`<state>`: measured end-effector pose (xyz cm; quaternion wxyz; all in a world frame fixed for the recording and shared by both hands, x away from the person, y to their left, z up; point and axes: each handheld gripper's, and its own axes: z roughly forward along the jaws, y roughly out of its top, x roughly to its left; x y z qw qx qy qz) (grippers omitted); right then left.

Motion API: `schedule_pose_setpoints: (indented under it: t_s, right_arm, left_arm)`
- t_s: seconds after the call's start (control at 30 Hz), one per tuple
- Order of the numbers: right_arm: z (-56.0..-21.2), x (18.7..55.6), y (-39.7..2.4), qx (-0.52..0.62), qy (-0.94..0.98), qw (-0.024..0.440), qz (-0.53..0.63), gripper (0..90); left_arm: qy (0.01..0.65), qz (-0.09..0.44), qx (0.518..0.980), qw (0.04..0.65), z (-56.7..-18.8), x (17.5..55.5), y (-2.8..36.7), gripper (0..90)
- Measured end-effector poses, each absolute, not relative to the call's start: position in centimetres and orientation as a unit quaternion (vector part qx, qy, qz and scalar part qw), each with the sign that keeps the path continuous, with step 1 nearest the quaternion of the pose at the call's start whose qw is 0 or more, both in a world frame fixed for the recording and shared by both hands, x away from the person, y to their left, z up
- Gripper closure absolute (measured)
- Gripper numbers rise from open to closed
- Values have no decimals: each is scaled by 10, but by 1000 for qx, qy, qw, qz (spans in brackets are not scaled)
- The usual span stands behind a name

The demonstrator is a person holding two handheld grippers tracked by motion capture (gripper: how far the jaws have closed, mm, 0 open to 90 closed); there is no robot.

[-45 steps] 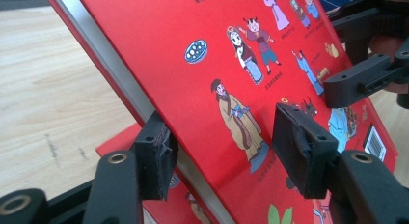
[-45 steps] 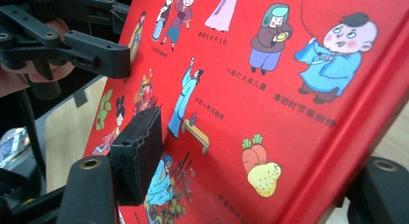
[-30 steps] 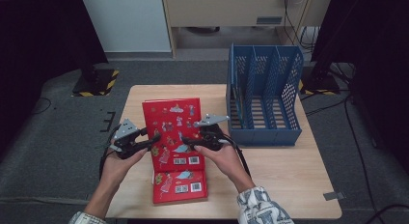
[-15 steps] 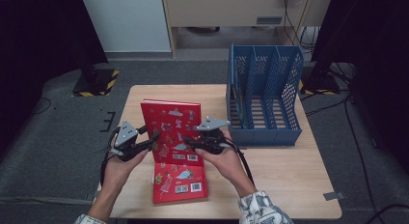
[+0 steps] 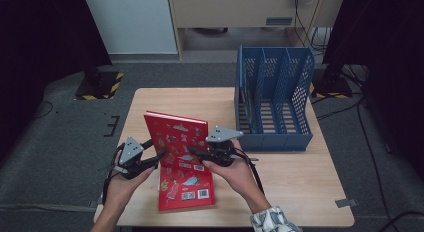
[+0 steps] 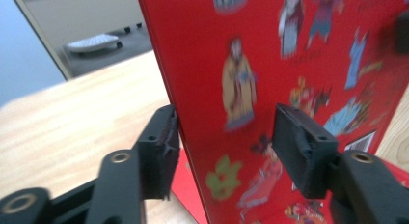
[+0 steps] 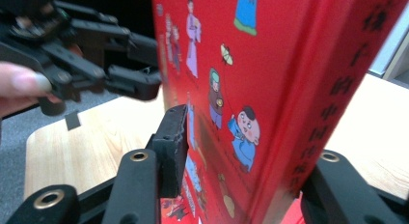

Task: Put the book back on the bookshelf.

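while tilted up, the glossy red book (image 5: 176, 137) shows flat rectangular covers.

red book (image 6: 289, 89) figures blurred, top cut off | lower book (image 5: 187, 192) partly hidden behind it

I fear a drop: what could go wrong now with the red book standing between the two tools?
1. The left tool has just been opening and its pads look clear of the upright red book. The right tool, whose jaws have just been closing on the spine side, may then hold it alone, and the book could tip or twist.
2. If it slips, it would fall on the flat red book below.
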<state>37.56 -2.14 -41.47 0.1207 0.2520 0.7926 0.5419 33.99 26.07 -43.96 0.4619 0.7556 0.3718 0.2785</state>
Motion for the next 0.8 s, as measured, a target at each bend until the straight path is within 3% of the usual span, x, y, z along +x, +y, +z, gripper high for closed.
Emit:
schedule_pose_setpoints:
  t_s: [0.17,0.47,0.8]
  right_arm:
    - [-412,372,-21,245,791,119,548,595]
    - [-410,368,-19,239,789,115,555,604]
    - [-404,363,-13,231,785,113,564,580]
  left_arm:
    - [388,268,758,451,-457,345,258,358]
    - [391,267,756,452,-463,349,253,370]
    - [403,255,766,431,-476,345,248,291]
